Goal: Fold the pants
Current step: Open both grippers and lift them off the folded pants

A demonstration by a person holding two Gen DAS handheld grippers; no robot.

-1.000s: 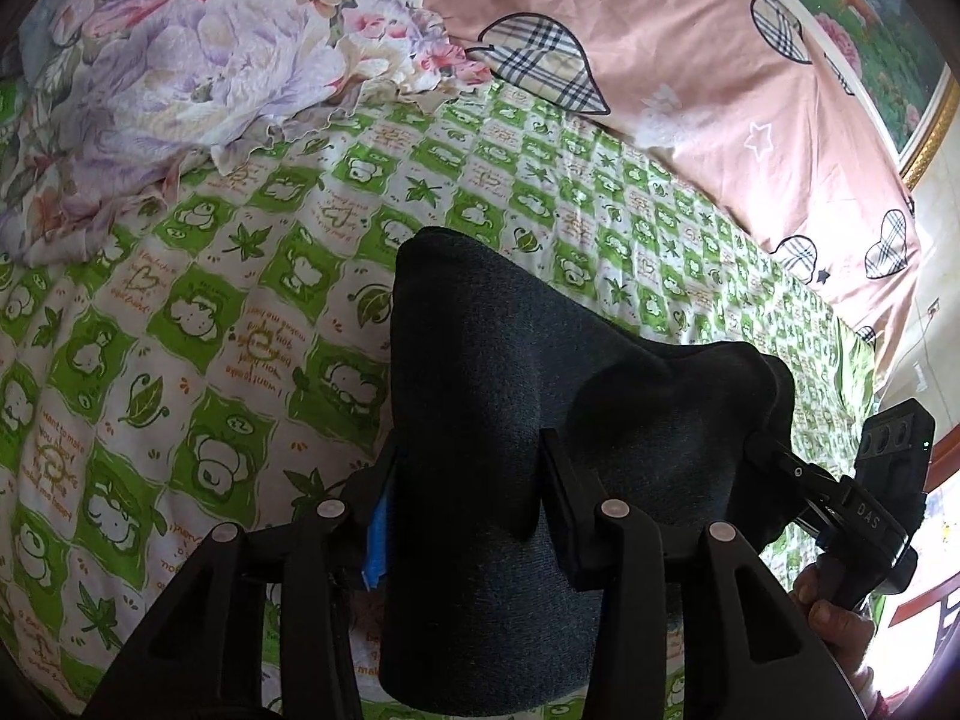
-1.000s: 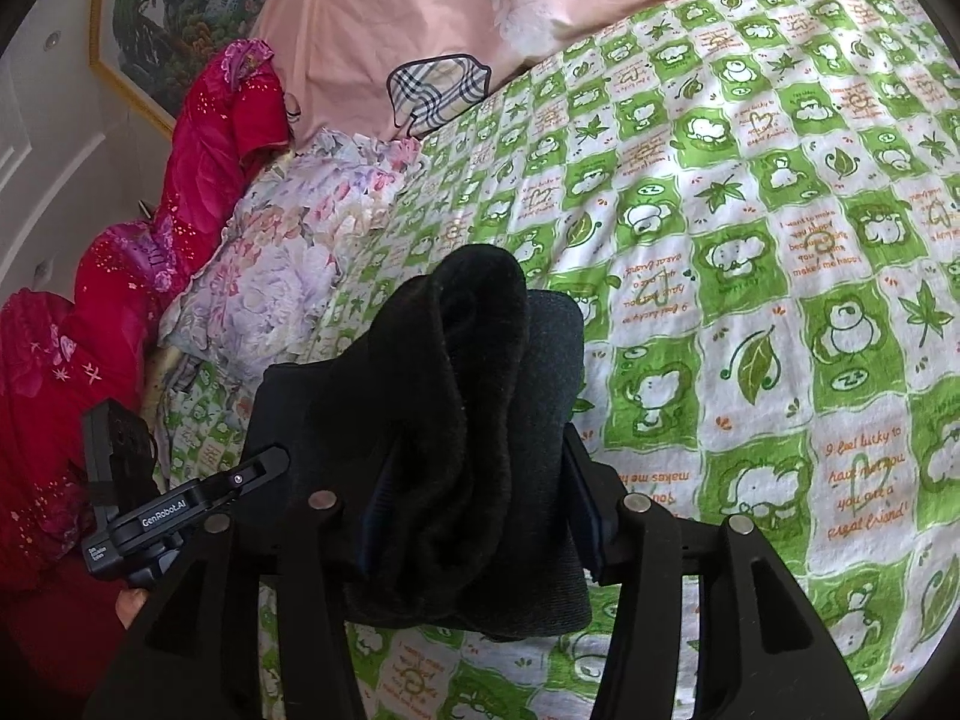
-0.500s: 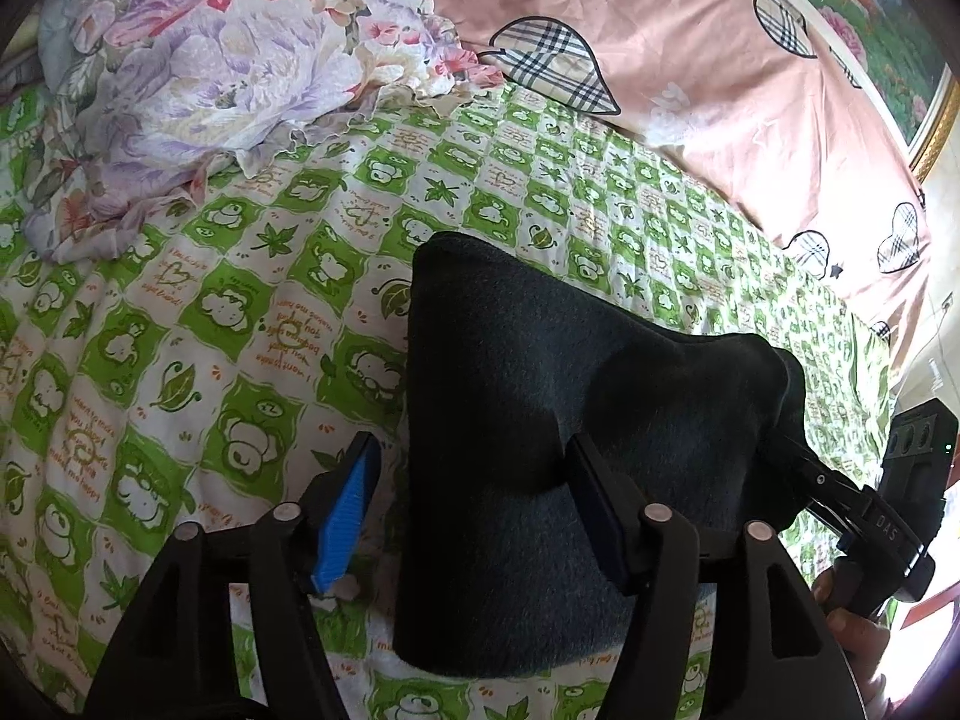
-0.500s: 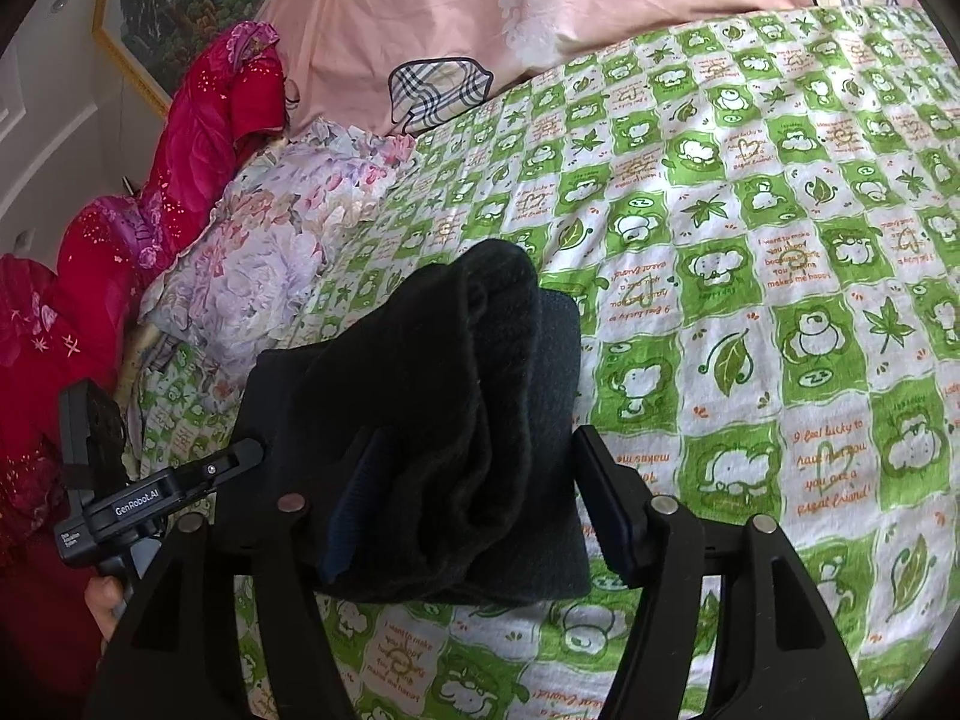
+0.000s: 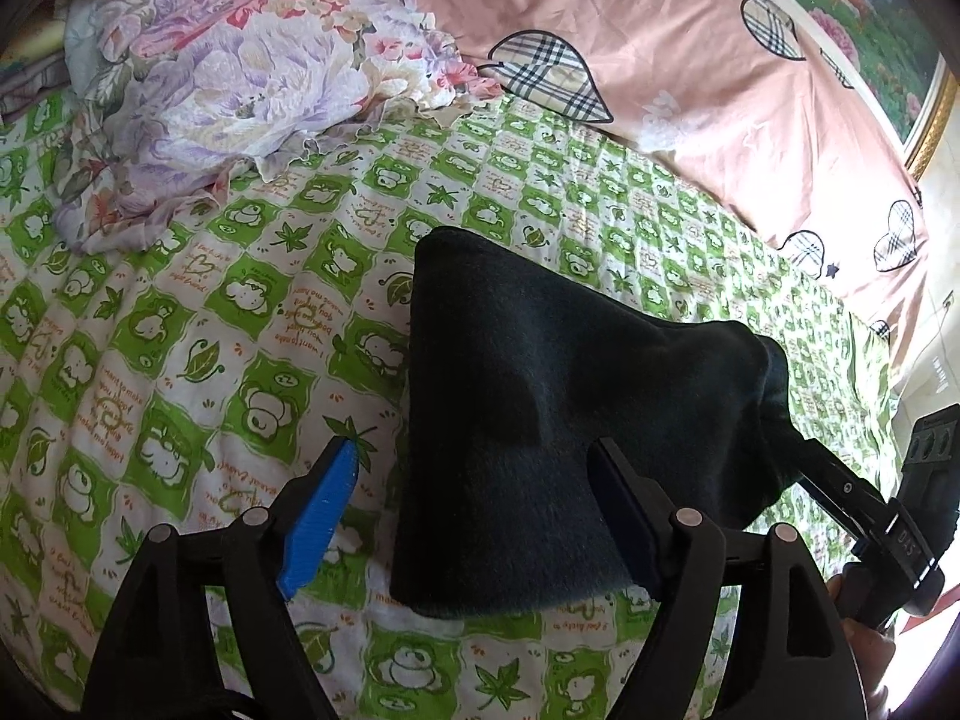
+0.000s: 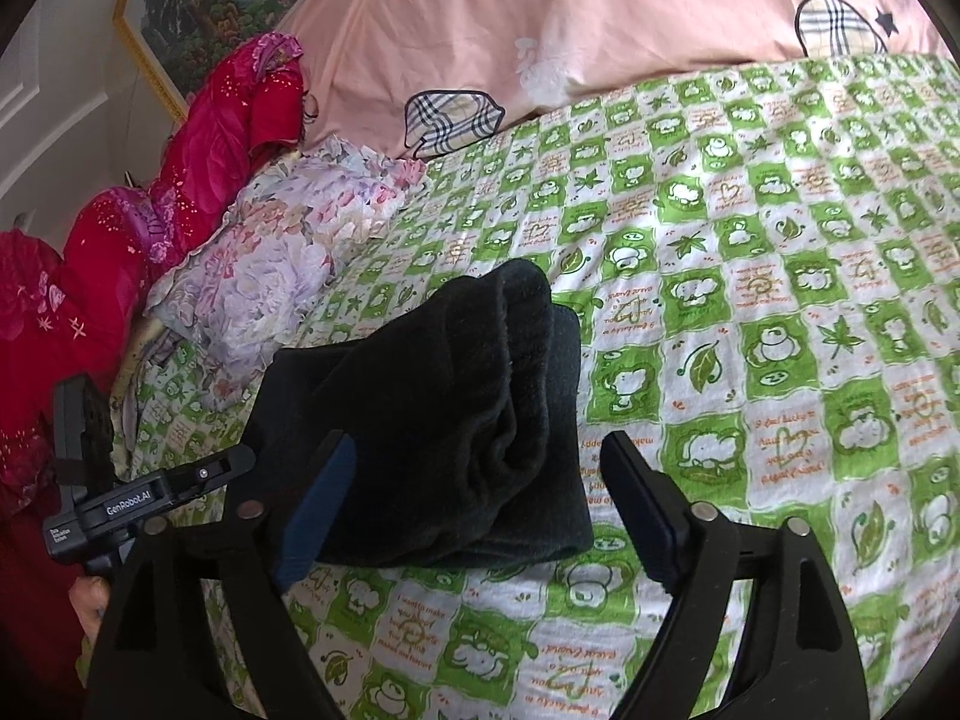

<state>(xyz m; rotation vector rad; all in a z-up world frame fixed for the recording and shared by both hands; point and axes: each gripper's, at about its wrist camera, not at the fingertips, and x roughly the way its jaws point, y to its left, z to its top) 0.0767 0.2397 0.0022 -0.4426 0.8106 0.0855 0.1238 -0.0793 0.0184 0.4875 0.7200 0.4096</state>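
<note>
The dark pants (image 5: 540, 408) lie as a folded bundle on the green checked bedsheet (image 5: 180, 330). My left gripper (image 5: 480, 510) straddles the near end, jaws opening. Its blue left pad (image 5: 324, 516) stands clear of the cloth, and the right pad (image 5: 630, 516) is at the bundle's edge without pinching it. In the right wrist view the pants (image 6: 456, 420) show thick stacked folds. My right gripper (image 6: 480, 504) is also opening around their near end, with both pads apart from the fabric. Each gripper shows in the other's view, at the bundle's far side.
A crumpled floral quilt (image 5: 228, 78) lies beyond the pants on the left. A pink sheet with plaid hearts (image 5: 660, 60) runs along the back. Red bedding (image 6: 180, 180) is piled at the far left under a framed painting (image 6: 198, 0). Bare bedsheet (image 6: 780, 300) stretches to the right.
Both grippers have let go of the pants: their jaws spread wide and drew back a little. The bundle now rests on the sheet by itself.
</note>
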